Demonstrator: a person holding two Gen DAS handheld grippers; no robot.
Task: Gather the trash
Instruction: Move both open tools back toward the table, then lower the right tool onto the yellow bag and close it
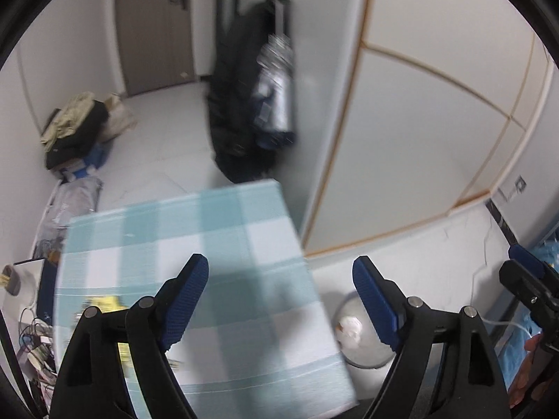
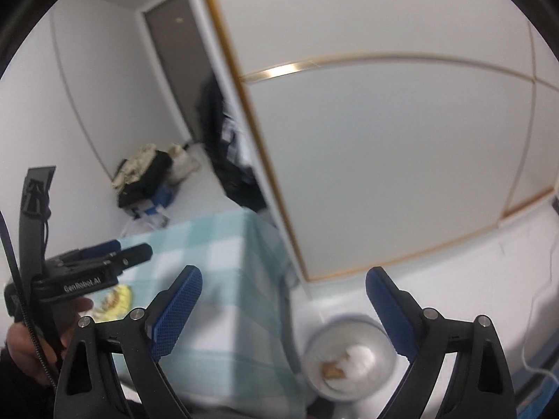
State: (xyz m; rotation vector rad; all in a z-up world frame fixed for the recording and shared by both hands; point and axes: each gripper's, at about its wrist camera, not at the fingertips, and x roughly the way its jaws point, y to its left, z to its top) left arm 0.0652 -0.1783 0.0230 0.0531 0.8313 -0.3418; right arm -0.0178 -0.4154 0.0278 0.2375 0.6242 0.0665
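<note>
A round grey trash bin (image 1: 363,335) stands on the floor beside the table's right edge, with white and brown crumpled scraps inside; it also shows in the right wrist view (image 2: 353,359). A yellow wrapper (image 1: 104,303) lies on the checked tablecloth near my left gripper's left finger; it also shows in the right wrist view (image 2: 117,302). My left gripper (image 1: 279,272) is open and empty above the table's right edge. My right gripper (image 2: 283,286) is open and empty above the table corner and the bin. The left gripper (image 2: 129,251) appears at the left of the right wrist view.
The table (image 1: 223,237) has a light blue and white checked cloth. White cabinet doors with gold trim (image 1: 419,132) stand to the right. Clothes and bags (image 1: 77,125) lie by the far wall. A dark hanging coat (image 1: 244,104) is by the door. Cables (image 1: 35,342) clutter the left.
</note>
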